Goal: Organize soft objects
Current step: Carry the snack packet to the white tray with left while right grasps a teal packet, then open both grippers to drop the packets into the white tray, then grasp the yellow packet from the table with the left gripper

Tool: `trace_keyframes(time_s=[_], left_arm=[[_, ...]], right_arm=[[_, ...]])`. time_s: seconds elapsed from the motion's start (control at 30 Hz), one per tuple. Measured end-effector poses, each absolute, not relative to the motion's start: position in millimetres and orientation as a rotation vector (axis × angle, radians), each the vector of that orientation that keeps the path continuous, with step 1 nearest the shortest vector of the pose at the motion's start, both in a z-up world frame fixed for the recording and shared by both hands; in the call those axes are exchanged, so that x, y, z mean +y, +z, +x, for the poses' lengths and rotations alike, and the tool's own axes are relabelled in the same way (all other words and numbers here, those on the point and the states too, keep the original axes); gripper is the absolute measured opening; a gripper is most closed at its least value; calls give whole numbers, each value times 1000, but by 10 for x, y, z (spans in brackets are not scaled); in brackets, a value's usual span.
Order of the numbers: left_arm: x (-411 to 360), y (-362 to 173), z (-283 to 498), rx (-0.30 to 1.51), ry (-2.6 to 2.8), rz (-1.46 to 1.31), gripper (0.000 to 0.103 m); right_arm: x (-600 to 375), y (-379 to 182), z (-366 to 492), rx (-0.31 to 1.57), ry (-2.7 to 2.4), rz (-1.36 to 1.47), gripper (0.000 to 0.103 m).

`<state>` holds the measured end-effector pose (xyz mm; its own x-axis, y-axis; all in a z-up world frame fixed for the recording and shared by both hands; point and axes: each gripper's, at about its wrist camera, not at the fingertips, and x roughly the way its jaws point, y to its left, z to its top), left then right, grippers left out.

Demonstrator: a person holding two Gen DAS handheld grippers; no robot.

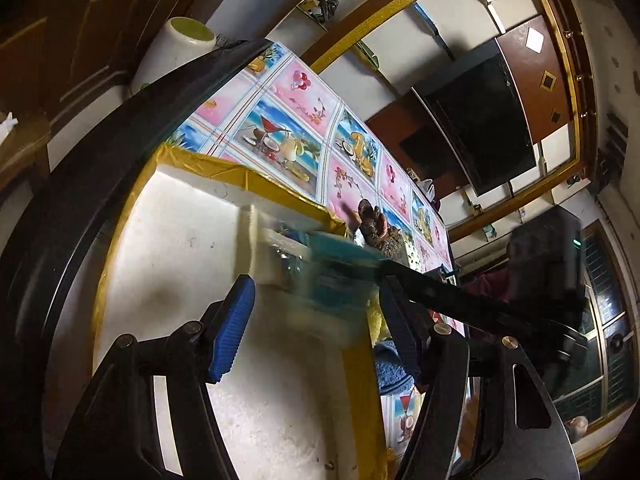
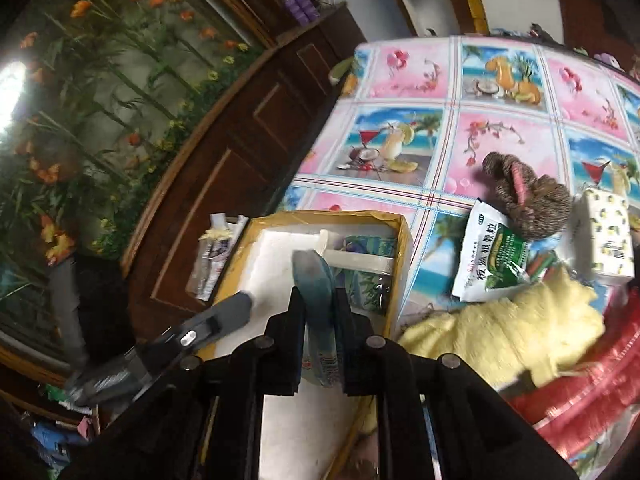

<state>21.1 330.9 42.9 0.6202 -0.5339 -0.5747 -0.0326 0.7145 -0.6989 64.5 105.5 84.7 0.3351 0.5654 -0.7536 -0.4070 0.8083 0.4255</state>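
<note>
right gripper (image 2: 318,300) pinching teal packet (image 2: 316,280), seemingly over box (image 2: 404,240)

Box (image 2: 402,240) on table (image 2: 500,92); sachet (image 2: 490,256), plush toy (image 2: 532,204) right of it.

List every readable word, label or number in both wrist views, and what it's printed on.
"板蓝根颗粒": large green characters down the white and green sachet on the tablecloth, right wrist view.
Small print on that sachet: too small to read.
Teal packet in the right gripper: print blurred, unreadable.
Packets left of the foam box: blurred.
Left wrist view: nothing readable.
</note>
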Motion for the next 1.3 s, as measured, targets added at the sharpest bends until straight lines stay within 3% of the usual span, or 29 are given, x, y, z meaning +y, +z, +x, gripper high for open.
trace_keyframes(time_s=[0.3, 0.4, 0.53, 0.67, 0.9, 1.03, 1.3], left_arm=[[3188, 449, -115, 871, -259, -674, 64], [2984, 446, -173, 884, -248, -606, 64], [2742, 369, -123, 949, -193, -529, 64], [2681, 137, -101, 1056, -98, -483, 64], [2722, 139, -197, 1052, 136, -228, 64], [2812, 279, -403, 989, 90, -307, 64], [1659, 723, -958, 927, -259, -203, 64]], right_arm=[[1001, 767, 584, 1014, 566, 49, 14], [749, 792, 449, 976, 544, 56, 14], [319, 822, 197, 921, 482, 47, 23], [-192, 801, -51, 905, 416, 65, 23], [-985, 763, -430, 870, 329, 96, 23], [-1397, 724, -600, 864, 303, 141, 24], [-1609, 447, -714, 894, 337, 163, 28]])
